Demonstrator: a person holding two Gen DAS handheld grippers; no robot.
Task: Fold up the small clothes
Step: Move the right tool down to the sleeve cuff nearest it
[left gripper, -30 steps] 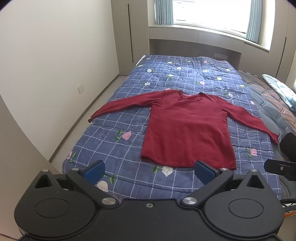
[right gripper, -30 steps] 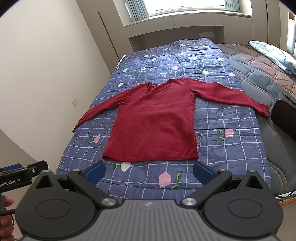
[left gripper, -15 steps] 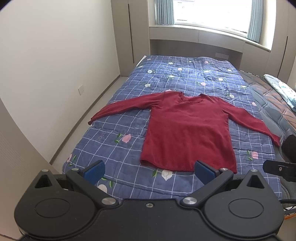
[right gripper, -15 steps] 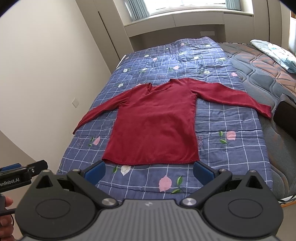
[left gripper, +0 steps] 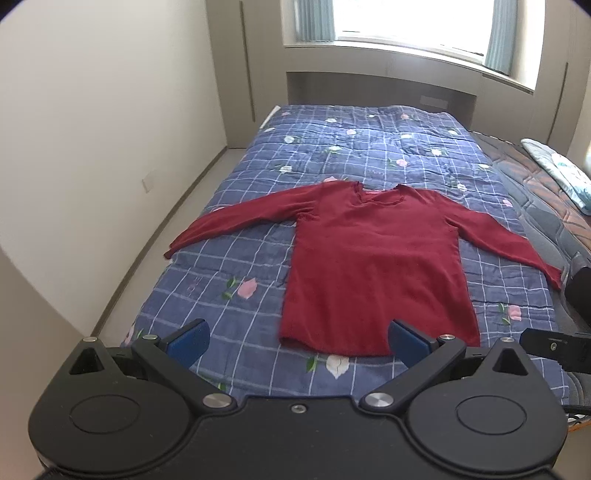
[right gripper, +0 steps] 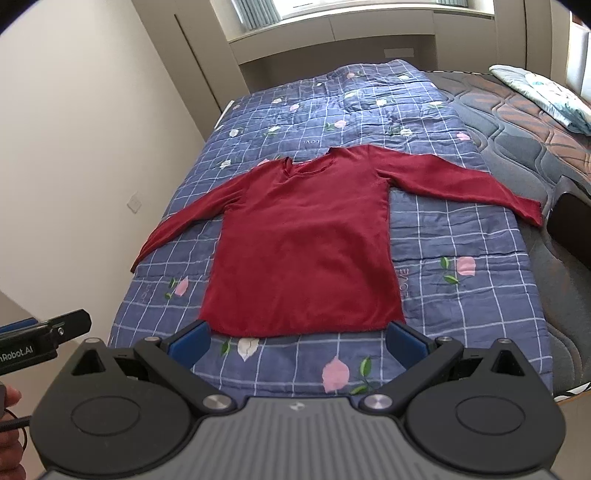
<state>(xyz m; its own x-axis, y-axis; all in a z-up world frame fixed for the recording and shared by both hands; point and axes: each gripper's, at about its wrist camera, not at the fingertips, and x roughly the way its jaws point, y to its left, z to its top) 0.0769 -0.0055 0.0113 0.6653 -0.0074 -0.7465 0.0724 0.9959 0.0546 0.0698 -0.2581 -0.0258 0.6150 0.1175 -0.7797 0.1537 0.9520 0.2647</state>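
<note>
Red long-sleeved shirt [left gripper: 373, 266] lies flat, face up, on a blue checked quilt [left gripper: 236, 266] with pink flowers that covers the bed; neckline toward the window [left gripper: 406, 18], hem toward the 2 grippers. Both sleeves spread out sideways, the one on the wall side ending near the quilt's edge, the other reaching the opposite edge next to the bare mattress [right gripper: 517, 122]. Left gripper [left gripper: 297, 338] held above the foot of the bed, its 2 blue fingertips [left gripper: 188, 338] spread wide, nothing between them; the hem's wall-side corner shows in the gap, no contact. Right gripper [right gripper: 297, 338] in the same pose, fingers wide apart and empty, its blue pads [right gripper: 404, 338] framing the whole hem, hovering short of the cloth. Each camera catches the tip of the other gripper at its frame edge. A hand [right gripper: 9, 424] shows at the lower left corner of the right view, mostly cut off, so grip unclear. A patterned pillow [right gripper: 543, 94] lies on the mattress on the far right. A dark object [right gripper: 570, 229] sits just beyond the far sleeve cuff, can't tell what it is. Plain white wall [left gripper: 92, 147] runs along the left.
</note>
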